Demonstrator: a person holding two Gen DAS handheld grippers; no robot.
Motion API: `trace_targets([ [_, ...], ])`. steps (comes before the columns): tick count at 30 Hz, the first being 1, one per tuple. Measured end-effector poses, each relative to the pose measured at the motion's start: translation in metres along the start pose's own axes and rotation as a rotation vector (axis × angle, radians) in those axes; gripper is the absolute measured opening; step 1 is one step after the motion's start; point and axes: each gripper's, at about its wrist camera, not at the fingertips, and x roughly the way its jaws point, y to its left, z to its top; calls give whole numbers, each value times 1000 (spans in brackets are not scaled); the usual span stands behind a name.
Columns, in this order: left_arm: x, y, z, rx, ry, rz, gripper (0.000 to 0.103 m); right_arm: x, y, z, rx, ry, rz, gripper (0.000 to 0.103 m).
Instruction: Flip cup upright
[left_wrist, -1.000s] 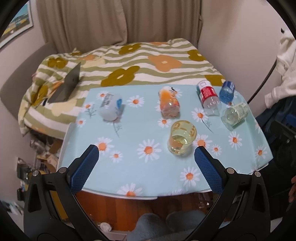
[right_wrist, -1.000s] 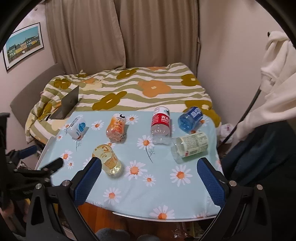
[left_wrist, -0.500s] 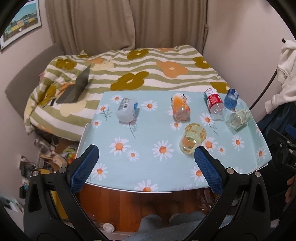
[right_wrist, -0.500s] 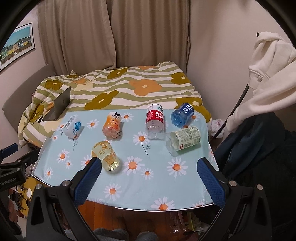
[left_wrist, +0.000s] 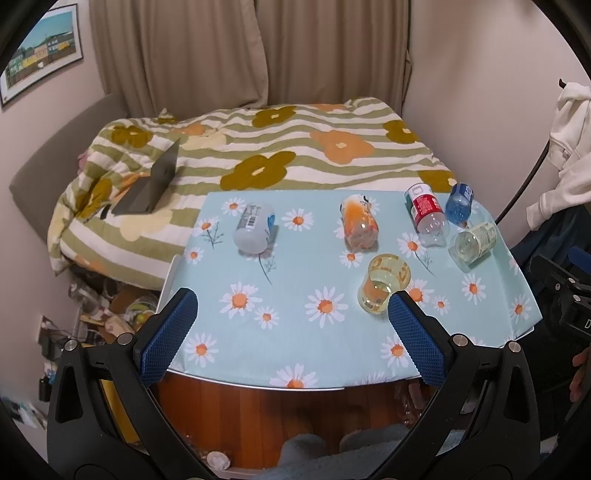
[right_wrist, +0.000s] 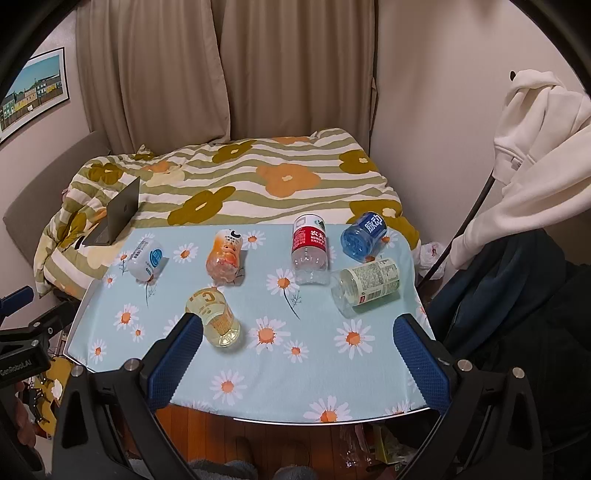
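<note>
- The yellow cup (left_wrist: 384, 282) (right_wrist: 215, 317) is lying on its side on the near part of the daisy-print table (left_wrist: 295, 332) (right_wrist: 314, 369), apart from the other containers and nearest the front edge.
- In the left wrist view its base is pointing toward the camera, and the right blue pad of the left claw (left_wrist: 291, 332) is overlapping its lower edge in the picture; whether they are touching, I cannot tell.
- The left claw is standing wide open, holding nothing.
- The right claw (right_wrist: 299, 354) is also standing wide open and empty, hanging over the near edge of the table, its left pad just beside the cup in the picture.
- Behind the cup, an orange bottle (left_wrist: 359, 227) (right_wrist: 224, 258) is lying on its side.
- A white bottle (left_wrist: 255, 227) (right_wrist: 146, 258) is lying well to the left.
- To the right, a red-labelled bottle (left_wrist: 424, 214) (right_wrist: 309, 249), a blue bottle (left_wrist: 459, 203) (right_wrist: 363, 234) and a clear jar (left_wrist: 473, 243) (right_wrist: 365, 286) are lying close together.
- Beyond the table, a laptop (left_wrist: 149, 184) (right_wrist: 114, 218) is resting half-open on a striped flowered blanket (left_wrist: 295, 155) (right_wrist: 258, 173).
</note>
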Motion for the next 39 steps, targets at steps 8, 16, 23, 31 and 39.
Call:
trace_targets([
  [8, 0, -1, 1, 1, -1, 0, 103, 0, 0, 0, 1, 0, 1, 103],
  [16, 0, -2, 6, 6, -1, 0, 103, 0, 0, 0, 1, -1, 1, 103],
  [23, 0, -3, 7, 7, -3, 0, 103, 1, 1, 4, 6, 1, 4, 103],
  [31, 1, -2, 9, 4, -2, -4, 103, 2, 1, 5, 7, 0, 3, 103],
  [39, 4, 1, 14, 9, -11, 30, 103, 2, 0, 4, 5, 0, 3, 103],
])
